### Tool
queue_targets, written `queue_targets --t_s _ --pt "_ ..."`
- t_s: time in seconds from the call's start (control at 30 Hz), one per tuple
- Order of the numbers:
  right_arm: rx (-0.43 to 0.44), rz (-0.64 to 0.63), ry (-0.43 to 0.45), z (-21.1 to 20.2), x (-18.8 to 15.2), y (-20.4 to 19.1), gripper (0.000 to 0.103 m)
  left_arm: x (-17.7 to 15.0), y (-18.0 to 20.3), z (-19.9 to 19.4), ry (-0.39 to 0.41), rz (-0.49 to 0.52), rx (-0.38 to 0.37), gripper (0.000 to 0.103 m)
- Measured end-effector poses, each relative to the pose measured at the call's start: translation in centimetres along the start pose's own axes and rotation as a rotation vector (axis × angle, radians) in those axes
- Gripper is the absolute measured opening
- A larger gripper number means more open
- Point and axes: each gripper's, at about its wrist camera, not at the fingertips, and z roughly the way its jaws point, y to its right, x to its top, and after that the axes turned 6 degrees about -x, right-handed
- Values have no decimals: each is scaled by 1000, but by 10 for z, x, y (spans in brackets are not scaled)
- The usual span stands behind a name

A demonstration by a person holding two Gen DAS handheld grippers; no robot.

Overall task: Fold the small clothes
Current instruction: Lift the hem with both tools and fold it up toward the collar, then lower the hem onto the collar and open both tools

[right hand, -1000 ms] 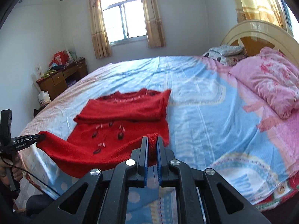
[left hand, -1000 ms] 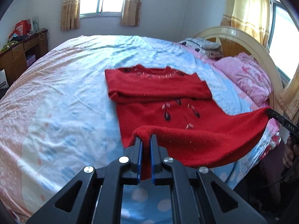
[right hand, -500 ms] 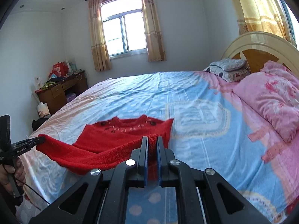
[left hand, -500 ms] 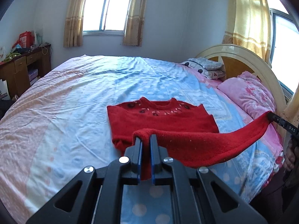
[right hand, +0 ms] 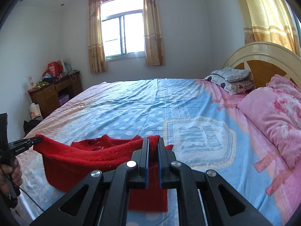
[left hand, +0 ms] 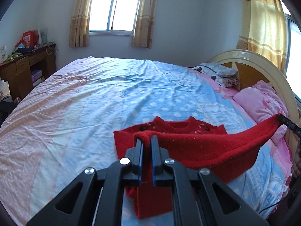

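**Red sweater held up by its hem over the bed**

The left claw (left hand: 146, 141) was pinching one corner of the red sweater (left hand: 197, 150), its blue-lined fingers pressed onto the knit with cloth hanging below them. The right claw (right hand: 152, 143) gripped the opposite corner the same way — a thick fold of red wool sat squeezed between its pads. Between the two claws the hem sagged in a raised band above the bed (left hand: 94, 98), while the collar end with its dark embroidered motifs lay flat on the blue dotted sheet just beyond. A pink pillow (right hand: 272, 113) rested near the cream headboard (right hand: 263, 50), well apart from the sweater, and a wooden counter (right hand: 54, 92) stood by the far wall under the window.
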Motion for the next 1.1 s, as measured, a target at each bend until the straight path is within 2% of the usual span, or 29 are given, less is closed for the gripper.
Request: queue_targets --t_s 0.2,0.37,0.53,0.77,0.83,0.87,0.97,1.1 --pt "-19 2 -40 48 15 -6 7 13 -12 37 -36 -13 16 8" --pt "-46 -7 -99 96 14 -9 7 18 -21 74 -83 -17 35 8" --pt "-77 -9 -174 147 2 -6 7 14 -35 115 -141 -34 50 8" --pt "-95 7 -332 221 -28 1 7 -1 -48 156 -216 -59 73 9" --pt "-94 2 -371 234 -34 2 7 -4 -51 158 -221 -67 86 15" --pt "-99 8 -375 237 -36 3 11 -5 -52 156 -223 -76 90 15" --pt "-101 25 -368 230 -37 3 22 -4 -52 143 -195 -80 106 26" --pt "-36 -23 -332 200 -38 -17 37 -9 -44 113 -106 -3 196 50"
